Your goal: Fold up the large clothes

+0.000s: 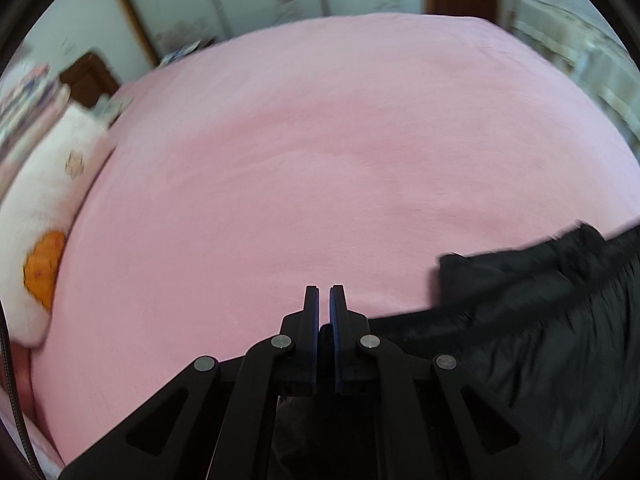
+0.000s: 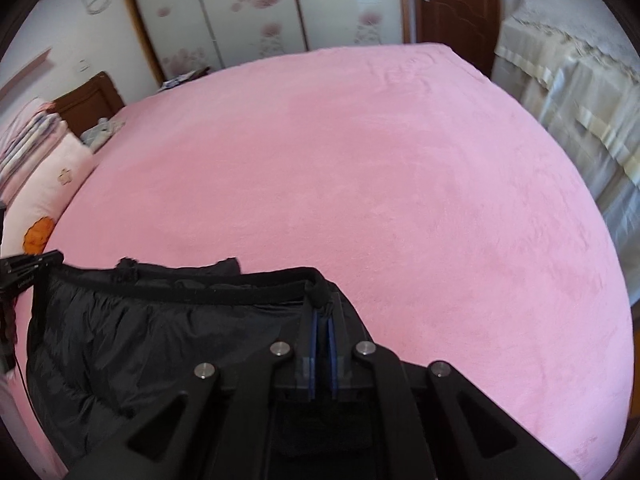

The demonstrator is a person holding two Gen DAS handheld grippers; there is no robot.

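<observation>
A black padded garment (image 2: 132, 344) hangs stretched between both grippers above the pink bed (image 2: 360, 184). My right gripper (image 2: 322, 300) is shut on the garment's banded top edge at its right end. In the left wrist view the garment (image 1: 540, 320) spreads to the right and under my left gripper (image 1: 324, 292), whose fingers are closed with black cloth behind them. The left gripper (image 2: 32, 266) also shows at the left edge of the right wrist view, holding the garment's other end.
Pink and white pillows (image 1: 52, 184) with an orange patch lie along the bed's left side by a dark headboard (image 2: 92, 100). A flowered wardrobe (image 2: 256, 12) and a brown door (image 2: 456, 4) stand behind. A cloth-covered piece of furniture (image 2: 580, 100) stands to the right.
</observation>
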